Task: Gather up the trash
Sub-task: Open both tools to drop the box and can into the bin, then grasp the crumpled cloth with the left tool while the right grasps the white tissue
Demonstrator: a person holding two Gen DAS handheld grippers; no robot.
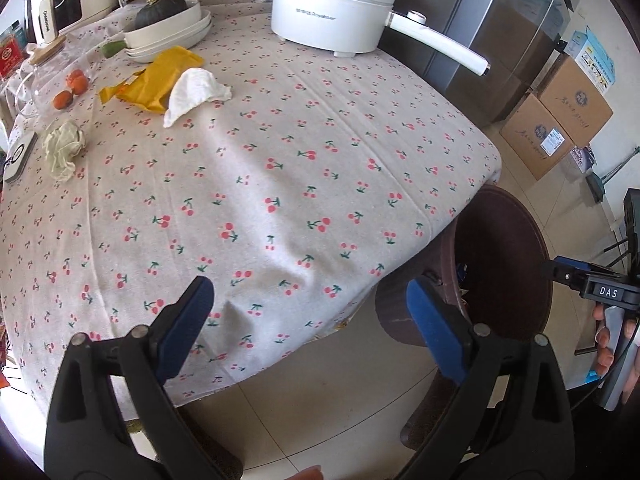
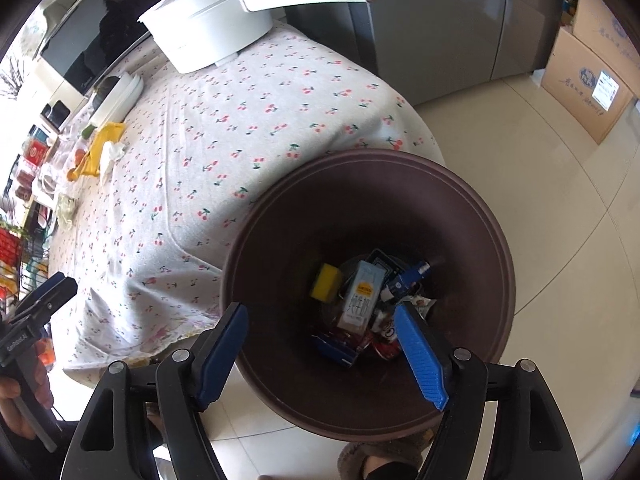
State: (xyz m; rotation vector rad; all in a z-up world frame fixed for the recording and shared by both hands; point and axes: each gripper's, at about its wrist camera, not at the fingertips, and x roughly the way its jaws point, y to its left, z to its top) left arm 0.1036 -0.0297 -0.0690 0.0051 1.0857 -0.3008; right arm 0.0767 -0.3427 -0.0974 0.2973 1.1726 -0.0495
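Observation:
A brown trash bin (image 2: 460, 208) stands on the floor at the table's corner; it also shows in the left wrist view (image 1: 520, 220). Inside lie a milk carton (image 2: 362, 294), a yellow sponge (image 2: 326, 280) and several wrappers. My right gripper (image 2: 322, 312) is open and empty above the bin's mouth. My left gripper (image 1: 310, 288) is open and empty over the table's near edge. On the far left of the table lie a white tissue (image 1: 196, 90), a yellow wrapper (image 1: 160, 76) and a crumpled pale paper (image 1: 64, 148).
A white electric pot (image 1: 332, 8) with a long handle stands at the back of the cherry-print tablecloth (image 1: 280, 184). Stacked white dishes (image 1: 172, 32) hold a dark squash. Small oranges (image 1: 70, 88) lie far left. Cardboard boxes (image 1: 560, 120) and a fridge (image 1: 504, 40) stand at right.

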